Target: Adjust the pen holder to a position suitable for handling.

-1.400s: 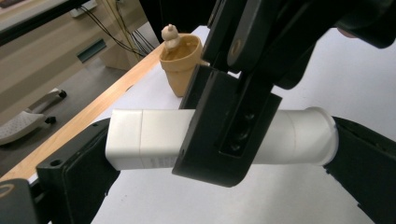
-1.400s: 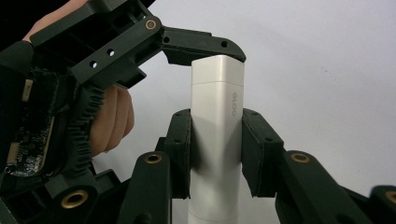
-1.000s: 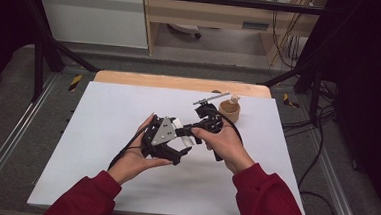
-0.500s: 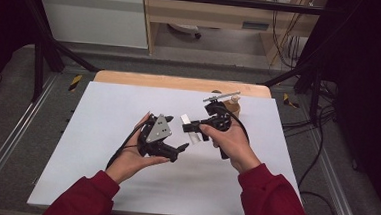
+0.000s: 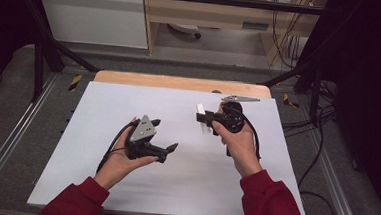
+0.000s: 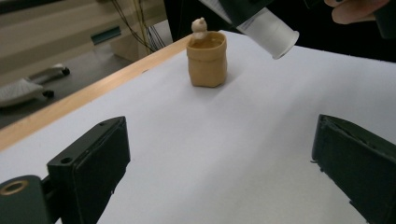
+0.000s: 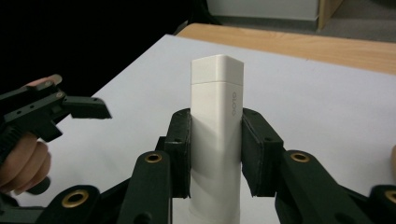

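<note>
White table top (image 5: 128,108) with a wooden far edge (image 5: 180,82), ahead of the jaws. Beyond, grey floor (image 5: 206,58), a white cabinet (image 5: 94,16) and wooden shelving (image 5: 209,13). At right, black cables (image 5: 322,125) trailing over the floor, dark surroundings.

A table (image 5: 123,183) carries the scene. Its top is a white sheet, matte and bare over most of its spread. Along the far edge a strip of light wood (image 5: 180,82) shows beyond the white. In the left gripper view, a small tan pot (image 6: 207,63) stands upright on the white surface, near that wooden edge. A pale, lumpy thing (image 6: 200,27) pokes up from the pot's mouth; what it is cannot be told.
</note>
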Motion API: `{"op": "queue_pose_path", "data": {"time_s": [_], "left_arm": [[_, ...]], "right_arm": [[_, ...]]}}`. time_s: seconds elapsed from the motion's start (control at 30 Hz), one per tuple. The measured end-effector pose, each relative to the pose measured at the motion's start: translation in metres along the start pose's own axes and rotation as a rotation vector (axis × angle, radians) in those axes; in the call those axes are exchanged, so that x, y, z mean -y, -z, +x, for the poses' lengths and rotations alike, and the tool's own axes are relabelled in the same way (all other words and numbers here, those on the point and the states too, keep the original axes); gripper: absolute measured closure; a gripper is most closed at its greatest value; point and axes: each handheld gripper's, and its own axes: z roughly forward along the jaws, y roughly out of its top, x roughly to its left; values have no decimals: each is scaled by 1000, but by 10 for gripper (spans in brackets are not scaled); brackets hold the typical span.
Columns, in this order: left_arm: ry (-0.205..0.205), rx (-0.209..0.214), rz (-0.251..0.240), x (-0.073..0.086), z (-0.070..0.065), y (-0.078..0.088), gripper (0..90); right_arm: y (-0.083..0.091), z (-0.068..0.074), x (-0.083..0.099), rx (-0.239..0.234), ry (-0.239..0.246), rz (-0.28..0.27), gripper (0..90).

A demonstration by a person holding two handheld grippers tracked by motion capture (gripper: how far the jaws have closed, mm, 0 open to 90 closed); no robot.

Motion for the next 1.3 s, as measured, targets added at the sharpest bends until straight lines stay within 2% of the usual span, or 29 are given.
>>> {"op": "queue_pose_path", "data": {"time_s": [0.17, 0.43, 0.53, 0.67, 0.8, 0.87, 0.93, 1.03, 1.3], "left_arm": [[90, -36, 2, 12, 11, 13, 46], [174, -103, -28, 32, 24, 39, 67], [191, -117, -23, 39, 24, 47, 67], [216, -162, -9, 47, 27, 59, 51], [253, -188, -25, 56, 32, 73, 50], [276, -201, -28, 62, 33, 78, 50], [284, -231, -22, 67, 34, 80, 51], [295, -252, -20, 73, 35, 83, 54], [309, -263, -27, 82, 33, 93, 55]], "right_arm": [[3, -4, 9, 29, 7, -76, 665], [3, -14, 19, 56, 7, -154, 665], [2, -18, 19, 77, 4, -184, 664], [3, -22, 17, 116, 20, -232, 665], [4, -26, 15, 153, 28, -263, 665], [4, -29, 14, 153, 37, -278, 665], [3, -32, 14, 157, 50, -293, 665], [2, -36, 12, 164, 50, -302, 665], [6, -45, 8, 235, 113, -353, 665]]}}
